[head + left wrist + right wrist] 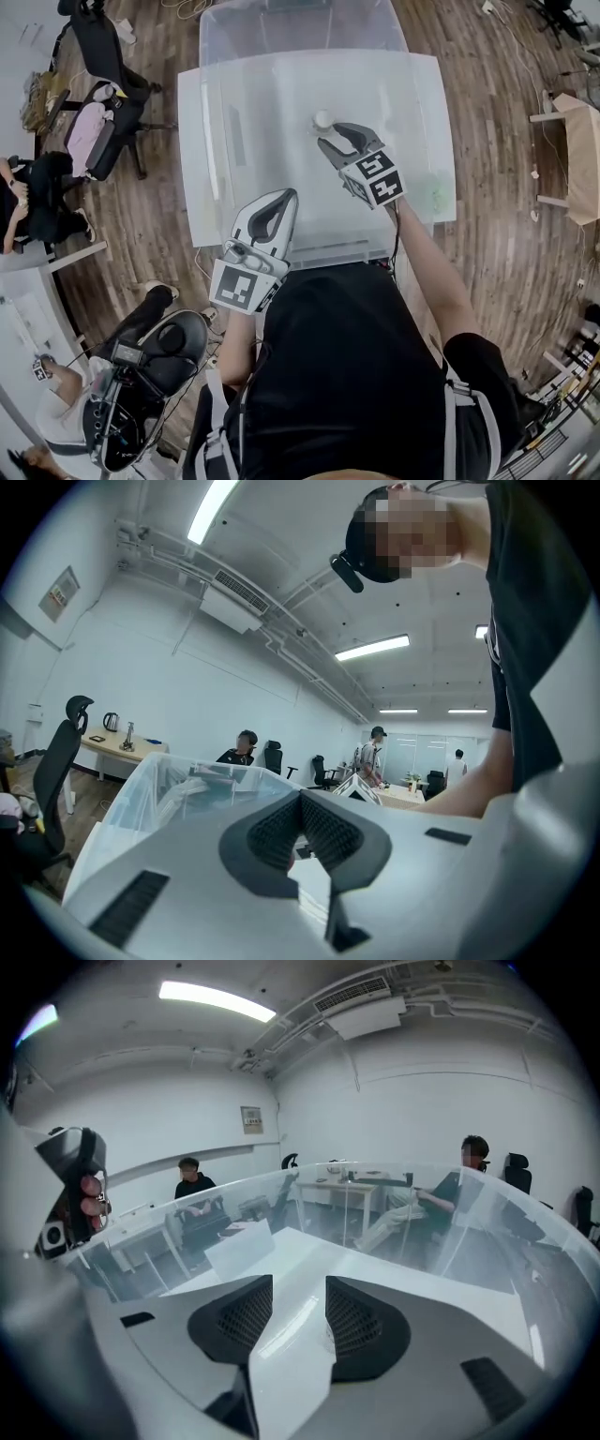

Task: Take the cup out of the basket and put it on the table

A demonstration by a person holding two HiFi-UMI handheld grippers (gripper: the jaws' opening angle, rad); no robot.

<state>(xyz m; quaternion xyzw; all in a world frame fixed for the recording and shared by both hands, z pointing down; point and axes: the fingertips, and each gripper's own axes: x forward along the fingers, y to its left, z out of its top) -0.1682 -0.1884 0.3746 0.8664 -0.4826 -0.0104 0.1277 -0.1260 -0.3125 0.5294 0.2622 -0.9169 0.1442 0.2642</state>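
Observation:
A small white cup (322, 119) stands on the white table (412, 112), in front of the clear plastic basket (300, 28) at the table's far end. My right gripper (339, 139) is just behind the cup, its jaws open; the cup sits at the fingertips, not pressed. In the right gripper view the right gripper (298, 1290) shows a gap with bare tabletop between the pads, and I cannot make out the cup there. My left gripper (284, 199) hovers over the table's near edge, shut and empty. In the left gripper view the left gripper (300, 804) has its pads together, the basket (178, 789) beyond.
Office chairs (108, 122) and seated people are on the wooden floor to the left. A wooden desk (577, 155) stands at the right. The basket's clear wall (422, 1213) rises beyond the right gripper.

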